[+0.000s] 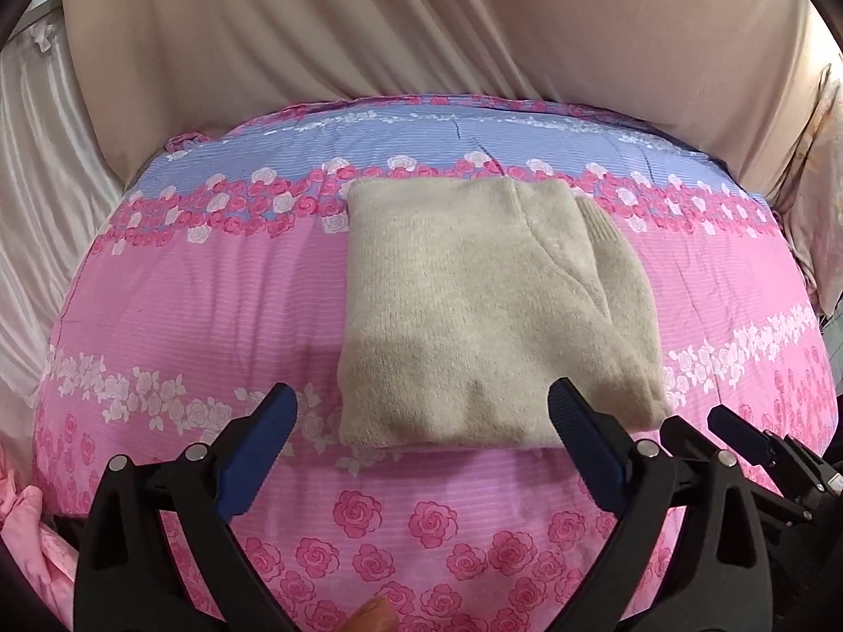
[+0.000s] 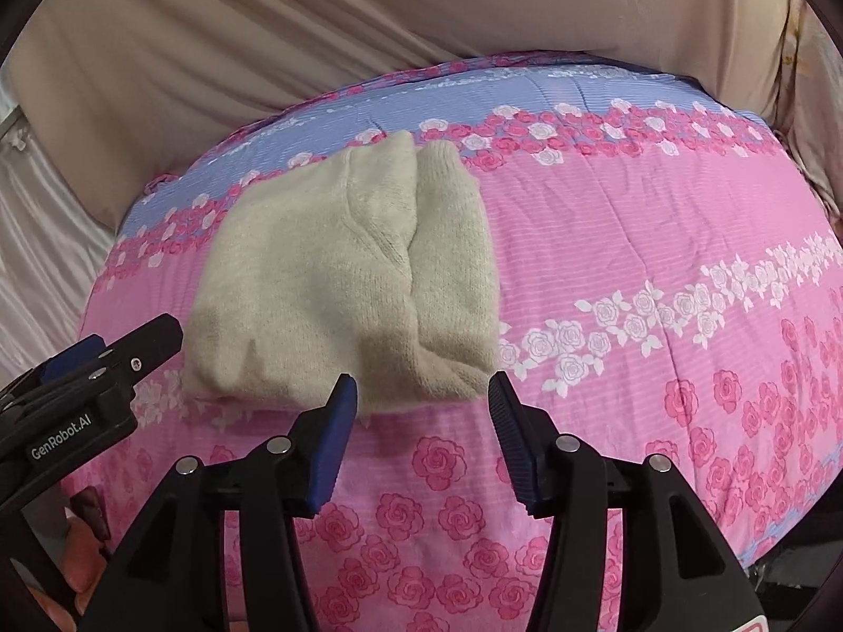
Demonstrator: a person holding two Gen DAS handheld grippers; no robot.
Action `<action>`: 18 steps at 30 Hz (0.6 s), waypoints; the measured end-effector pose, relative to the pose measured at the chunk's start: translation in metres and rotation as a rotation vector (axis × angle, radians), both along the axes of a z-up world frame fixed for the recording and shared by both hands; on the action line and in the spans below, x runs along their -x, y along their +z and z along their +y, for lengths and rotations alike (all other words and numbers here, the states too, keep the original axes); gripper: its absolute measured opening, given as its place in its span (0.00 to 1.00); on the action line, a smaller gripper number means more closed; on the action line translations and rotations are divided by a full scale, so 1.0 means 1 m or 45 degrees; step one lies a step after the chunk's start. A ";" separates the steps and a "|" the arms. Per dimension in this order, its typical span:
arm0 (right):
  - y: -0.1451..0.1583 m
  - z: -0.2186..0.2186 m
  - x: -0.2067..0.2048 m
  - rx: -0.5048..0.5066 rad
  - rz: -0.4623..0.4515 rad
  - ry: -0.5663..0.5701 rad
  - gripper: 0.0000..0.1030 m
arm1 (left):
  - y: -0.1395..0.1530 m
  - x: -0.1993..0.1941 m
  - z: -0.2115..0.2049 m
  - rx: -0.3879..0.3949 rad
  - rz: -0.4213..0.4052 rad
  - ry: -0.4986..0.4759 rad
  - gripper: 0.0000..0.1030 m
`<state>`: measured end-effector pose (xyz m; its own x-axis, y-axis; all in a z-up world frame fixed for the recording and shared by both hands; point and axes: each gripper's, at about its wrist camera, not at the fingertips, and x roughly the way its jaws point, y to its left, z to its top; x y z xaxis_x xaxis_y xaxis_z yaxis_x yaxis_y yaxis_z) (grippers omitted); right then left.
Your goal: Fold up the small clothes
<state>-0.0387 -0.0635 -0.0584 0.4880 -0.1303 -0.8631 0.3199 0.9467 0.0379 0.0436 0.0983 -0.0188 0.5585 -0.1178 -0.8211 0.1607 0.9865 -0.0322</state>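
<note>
Your folded sweater point(image 1: 490, 310) lies on the flowered quilt point(image 1: 211, 284), a thick cream knit packet, roughly square, its far edge reaching the band of roses where pink meets blue. A ribbed cuff point(image 1: 595, 221) shows at its far right corner, and a sleeve fold runs down the right side, seen as a seam-like ridge in the right wrist view point(image 2: 408, 242). Beige draped cloth point(image 1: 369, 21) hangs behind the quilt.

Your left gripper point(image 1: 421, 411) hovers over the sweater's near edge with its blue pads spread wide, nothing pinched. Your right gripper point(image 2: 421, 395) stands partly spread above the near right corner, also holding nothing. No container is involved here.
</note>
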 end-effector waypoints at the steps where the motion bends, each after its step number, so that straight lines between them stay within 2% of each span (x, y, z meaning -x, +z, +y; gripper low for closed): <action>1: 0.000 0.001 0.002 0.003 -0.005 0.001 0.49 | 0.000 0.001 0.001 0.005 0.002 0.006 0.91; 18: -0.009 0.014 0.015 0.004 -0.007 -0.010 0.50 | -0.019 0.010 0.008 -0.024 0.087 -0.003 0.93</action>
